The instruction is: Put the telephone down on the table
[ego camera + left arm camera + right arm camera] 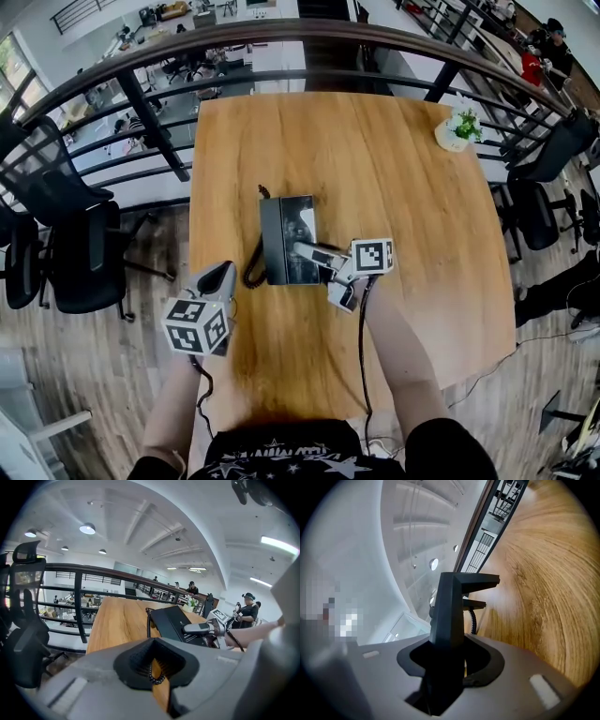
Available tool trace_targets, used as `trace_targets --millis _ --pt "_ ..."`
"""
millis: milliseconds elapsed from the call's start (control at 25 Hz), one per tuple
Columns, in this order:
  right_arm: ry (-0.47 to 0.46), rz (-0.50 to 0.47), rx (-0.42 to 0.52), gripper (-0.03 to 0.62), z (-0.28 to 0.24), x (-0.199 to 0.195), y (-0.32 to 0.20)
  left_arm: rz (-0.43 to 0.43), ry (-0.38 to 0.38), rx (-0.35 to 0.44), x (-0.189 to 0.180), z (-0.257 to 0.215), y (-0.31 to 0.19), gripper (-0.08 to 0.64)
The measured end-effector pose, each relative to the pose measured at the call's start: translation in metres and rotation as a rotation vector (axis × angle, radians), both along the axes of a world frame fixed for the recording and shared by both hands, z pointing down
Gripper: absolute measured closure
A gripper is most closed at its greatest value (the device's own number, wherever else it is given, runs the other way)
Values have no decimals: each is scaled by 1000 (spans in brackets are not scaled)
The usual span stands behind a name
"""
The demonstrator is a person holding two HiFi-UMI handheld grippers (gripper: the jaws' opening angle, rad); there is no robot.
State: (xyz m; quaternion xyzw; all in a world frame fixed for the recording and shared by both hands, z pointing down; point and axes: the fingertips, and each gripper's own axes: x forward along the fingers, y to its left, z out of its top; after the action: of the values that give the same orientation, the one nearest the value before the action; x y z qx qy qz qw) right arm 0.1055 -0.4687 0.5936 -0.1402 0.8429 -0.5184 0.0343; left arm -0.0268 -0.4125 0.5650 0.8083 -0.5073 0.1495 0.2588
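At centre of wooden table [412,187], R gripper [314,253] clamps black desk telephone [281,234] by its right edge; L gripper [217,277], jaws together & empty, hangs near table's front-left edge. Edge-only grip could let phone pivot or slip; coiled cord [253,267] may snag. Unclear whether base touches wood.

Black railing [150,122], office chairs [75,234], wooden table [375,169], plank floor [94,375]
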Motion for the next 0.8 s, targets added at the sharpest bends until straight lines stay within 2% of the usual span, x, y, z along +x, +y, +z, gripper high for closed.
trace_targets --millis 160,320,480,800 --pt "7 23 -48 431 11 1 -3 4 4 -9 2 5 0 558" --pt "0 18 -3 432 10 1 -7 16 2 -19 4 8 -1 558" --pt "39 49 -51 430 20 5 -5 6 11 -31 7 9 -3 558" --pt "82 100 -42 430 21 7 -7 29 -2 -32 15 9 -2 558"
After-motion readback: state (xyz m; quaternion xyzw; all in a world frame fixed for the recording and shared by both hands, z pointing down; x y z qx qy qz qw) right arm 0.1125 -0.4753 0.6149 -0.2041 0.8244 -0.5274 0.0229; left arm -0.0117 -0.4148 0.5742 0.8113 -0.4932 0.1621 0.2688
